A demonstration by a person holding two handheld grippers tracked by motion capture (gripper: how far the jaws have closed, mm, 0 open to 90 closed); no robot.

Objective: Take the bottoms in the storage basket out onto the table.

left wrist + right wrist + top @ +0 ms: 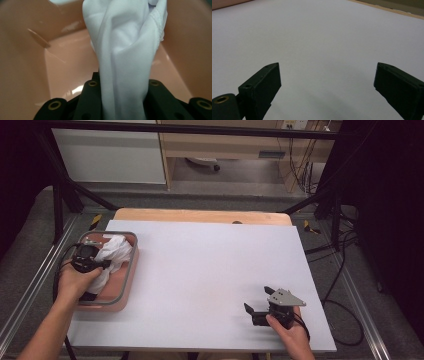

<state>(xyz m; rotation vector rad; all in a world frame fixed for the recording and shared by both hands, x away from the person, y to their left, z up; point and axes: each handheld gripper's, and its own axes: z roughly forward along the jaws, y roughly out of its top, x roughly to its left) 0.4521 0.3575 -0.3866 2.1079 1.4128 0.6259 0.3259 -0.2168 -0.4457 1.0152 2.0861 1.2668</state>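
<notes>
From the high view, a pink basin [127,277] with a grey rim is seen at the left edge of the desk [200,270], which is covered by a white sheet, and a crumpled white cloth [114,254] is seen lying inside it. The left gripper [89,260] is held over the basin by the person's left hand [75,282], but its fingers are hidden there by the gripper body and the cloth. What is hidden there is supplied by the left gripper view: the white cloth [125,62] is pinched between the two black fingers [91,100], a gathered fold with a stitched hem rising from them, and the glossy pink floor and walls of the basin [67,67] are seen behind it. The right gripper [260,307] is rested low on the bare desk near its front right corner, well apart from the basin. In the right gripper view its fingers [265,82] are seen spread wide with only the white desk [324,50] between them. No brand, label or legible writing can be made out on the cloth, the basin or the grippers.
</notes>
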